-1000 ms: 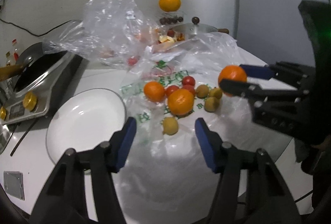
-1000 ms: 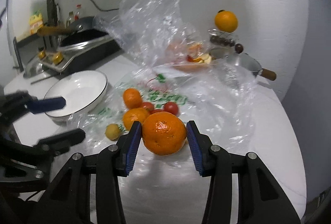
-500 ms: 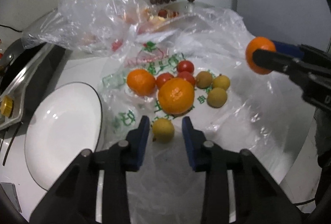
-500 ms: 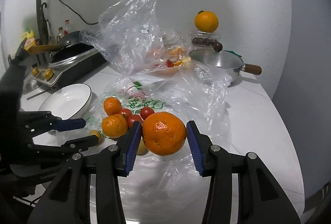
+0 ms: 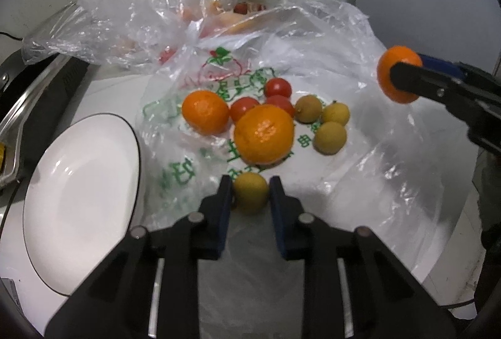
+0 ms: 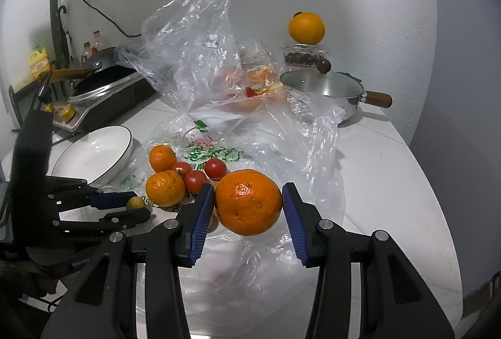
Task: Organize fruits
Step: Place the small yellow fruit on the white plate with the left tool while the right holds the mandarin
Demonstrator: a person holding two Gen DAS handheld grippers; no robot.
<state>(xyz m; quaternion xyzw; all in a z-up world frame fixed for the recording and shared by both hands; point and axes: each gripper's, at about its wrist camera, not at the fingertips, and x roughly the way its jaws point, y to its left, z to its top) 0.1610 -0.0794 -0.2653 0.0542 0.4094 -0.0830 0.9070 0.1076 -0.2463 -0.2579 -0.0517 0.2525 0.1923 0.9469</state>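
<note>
On the left a white bowl (image 5: 78, 198) sits on the worktop (image 6: 391, 182), touching the edge of a flattened plastic bag (image 5: 360, 151). On the bag lies a cluster of fruit: an orange (image 5: 205, 111) nearest the bowl, three tomatoes (image 5: 277, 88), a larger orange (image 5: 264, 137), then three small yellow-green fruits (image 5: 330, 137) to the right. Just in front of the larger orange, the left gripper (image 5: 250, 193) has its fingers (image 5: 224, 198) closed in from both sides on a fourth yellow fruit (image 5: 250, 191), which rests on the bag. Behind the cluster a second, crumpled bag (image 6: 194, 57) stands up, holding more fruit. Further right, the right gripper (image 6: 248, 204) pinches a held orange (image 6: 248, 201) between its blue fingers (image 6: 200, 213), clear above the bag. At the far right, a lidded pan (image 6: 325, 88) sits by the wall.
</note>
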